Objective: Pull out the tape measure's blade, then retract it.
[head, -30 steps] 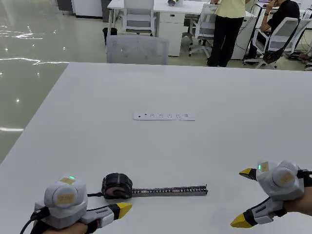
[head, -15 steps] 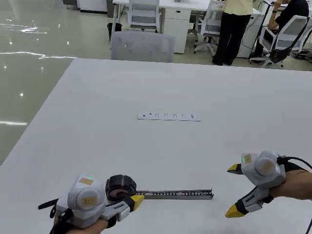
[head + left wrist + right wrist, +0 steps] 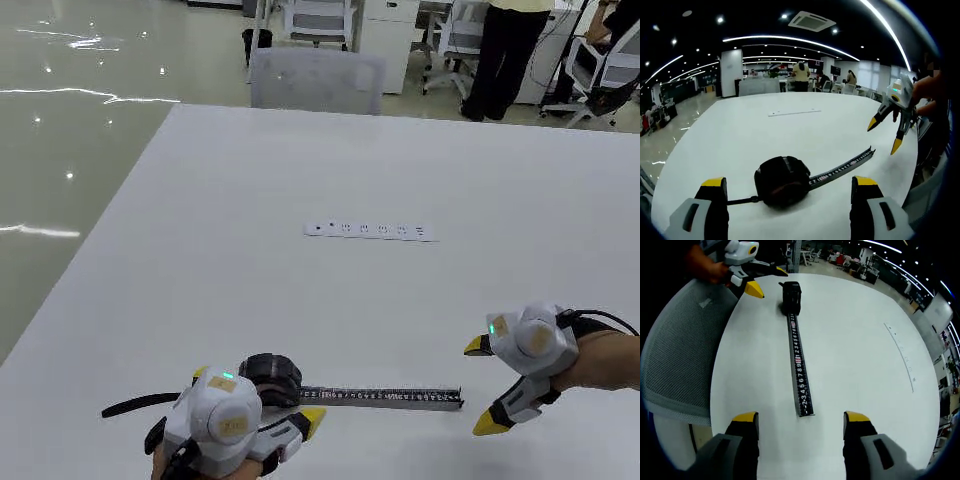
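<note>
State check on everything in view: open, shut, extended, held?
tape measure case: on table, between the left jaws, ungripped
blade: pulled out, lying flat
left gripper: open
right gripper: open, empty, by the blade tip
power strip: nothing plugged in

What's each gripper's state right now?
Left gripper: open, jaws either side of the black round tape measure case, not gripping.
Right gripper: open, empty, facing the tip of the extended metal blade.

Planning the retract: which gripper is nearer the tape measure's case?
The left gripper: the case lies between its open jaws, while the right gripper hangs beyond the blade's far end.
</note>
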Available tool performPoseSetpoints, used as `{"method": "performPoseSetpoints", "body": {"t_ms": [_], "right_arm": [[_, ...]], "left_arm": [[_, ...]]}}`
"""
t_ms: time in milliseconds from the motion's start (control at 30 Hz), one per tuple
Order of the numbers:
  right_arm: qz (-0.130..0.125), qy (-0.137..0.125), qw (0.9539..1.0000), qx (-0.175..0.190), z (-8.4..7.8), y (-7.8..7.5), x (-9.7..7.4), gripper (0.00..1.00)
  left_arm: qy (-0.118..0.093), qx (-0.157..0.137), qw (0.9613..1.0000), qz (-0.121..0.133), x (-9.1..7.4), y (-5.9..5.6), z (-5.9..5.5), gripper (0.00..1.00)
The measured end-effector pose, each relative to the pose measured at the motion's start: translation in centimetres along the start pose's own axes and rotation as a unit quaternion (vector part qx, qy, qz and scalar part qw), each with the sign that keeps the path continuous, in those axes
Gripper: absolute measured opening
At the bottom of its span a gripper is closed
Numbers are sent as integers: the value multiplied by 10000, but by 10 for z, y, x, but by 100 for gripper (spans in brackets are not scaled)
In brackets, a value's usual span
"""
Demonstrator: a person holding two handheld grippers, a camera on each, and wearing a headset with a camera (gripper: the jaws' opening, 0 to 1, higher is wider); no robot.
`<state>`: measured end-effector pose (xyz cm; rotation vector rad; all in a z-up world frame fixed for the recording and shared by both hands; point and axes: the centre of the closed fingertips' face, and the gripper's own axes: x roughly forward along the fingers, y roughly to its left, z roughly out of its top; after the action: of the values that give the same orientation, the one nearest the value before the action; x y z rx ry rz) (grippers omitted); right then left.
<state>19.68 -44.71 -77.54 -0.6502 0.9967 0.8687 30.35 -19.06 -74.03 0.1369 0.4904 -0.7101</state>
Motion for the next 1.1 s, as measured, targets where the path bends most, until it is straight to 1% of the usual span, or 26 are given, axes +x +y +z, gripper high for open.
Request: {"method": "performPoseSetpoints", "body": {"t_ms": [67,100,133,200,233,300,333,367,400,467,533,567,600,633,667,733,800,867,933,967,1033,1100], "right_arm": [[37,-30,10000,21,0,2,3,65],[63,-42,10000,18,0,2,5,63],[73,-26,10000,43,-1,2,6,61],[125,0,9999,65,-5,0,11,55],[111,74,9998,179,-8,-2,14,53],[158,53,9998,138,-7,-1,17,51],[165,56,9998,93,-7,-1,19,49],[177,82,9998,74,-7,-2,20,43],[220,86,9997,79,-8,-2,23,39],[242,125,9996,113,-11,-3,28,37],[258,211,9994,8,-13,-2,32,31],[297,270,9991,-101,-13,0,33,25],[344,299,9987,-225,-13,2,34,23],[304,290,9989,-189,-13,0,35,23],[281,299,9991,-115,-13,-2,35,22],[262,312,9991,-95,-15,-4,37,19],[224,327,9992,112,-17,-6,39,16],[237,347,9991,6,-20,-4,41,15],[239,279,9993,46,-19,-4,41,15],[252,234,9993,122,-19,-4,40,15],[253,196,9994,130,-19,-3,40,15],[308,240,9992,75,-18,-3,41,15]], "left_arm": [[44,-126,9999,28,3,2,-1,100],[39,-145,9999,67,4,4,-1,100],[23,-140,9998,105,4,5,-1,100],[59,-216,9996,144,6,7,-4,100],[50,-291,9994,163,6,7,-5,100],[74,-323,9993,188,7,8,-8,100],[74,-340,9992,191,7,8,-8,100],[60,-363,9992,173,6,7,-8,100],[51,-364,9992,167,5,6,-9,100],[74,-335,9993,170,5,6,-10,100],[81,-372,9991,169,3,5,-9,100],[62,-408,9990,153,2,4,-7,100],[46,-399,9991,151,2,3,-6,100],[20,-360,9993,139,1,2,-4,100],[-1,-304,9995,117,1,1,-2,100],[-3,-266,9996,115,1,0,0,100],[102,-272,9996,74,2,-1,-4,100],[141,-251,9995,108,3,-1,-5,100],[187,-303,9993,139,4,-1,-7,100],[192,-324,9992,151,6,-2,-8,100],[235,-343,9990,169,8,-3,-10,99],[188,-372,9988,237,12,-3,-8,98]]}}
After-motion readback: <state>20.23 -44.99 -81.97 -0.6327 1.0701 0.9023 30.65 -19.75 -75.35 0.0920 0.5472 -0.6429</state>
